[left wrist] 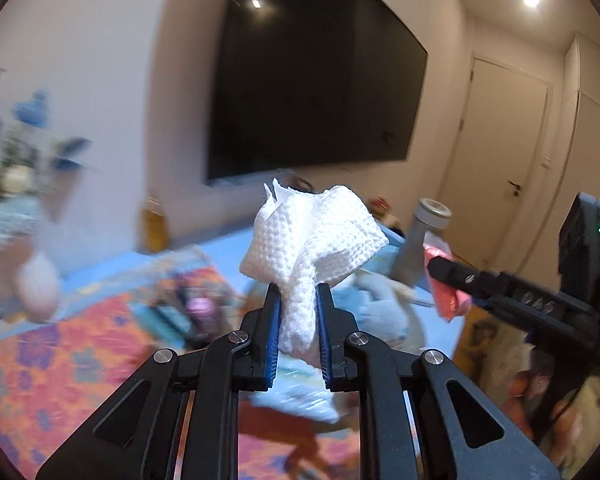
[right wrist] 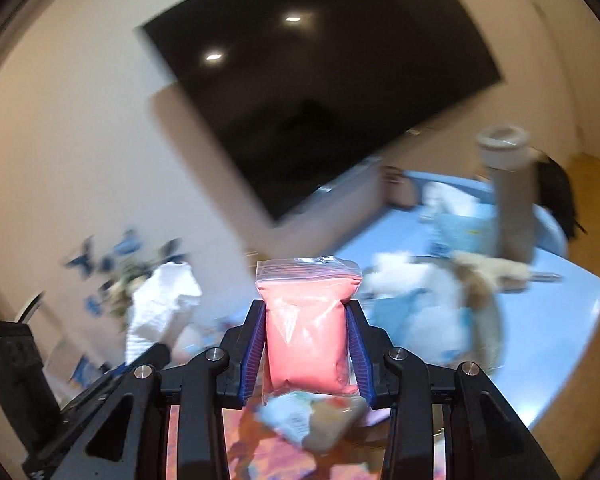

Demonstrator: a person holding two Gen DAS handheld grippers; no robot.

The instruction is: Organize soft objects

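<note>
Two soft items are being held up above a cluttered blue table, one in each gripper.

A crumpled white cloth (left wrist: 312,240) is being pinched tight between the blue pads of the left gripper (left wrist: 299,292), its bulk fanning out above the fingertips. A pink powder-filled zip bag (right wrist: 306,328) is being squeezed upright by the right gripper (right wrist: 306,308), its clear sealed top standing above the fingers. A grey bottle (right wrist: 512,200) and plush toys (right wrist: 440,292) are being blurred behind, with a dark wall screen (left wrist: 312,72) beyond.
</note>
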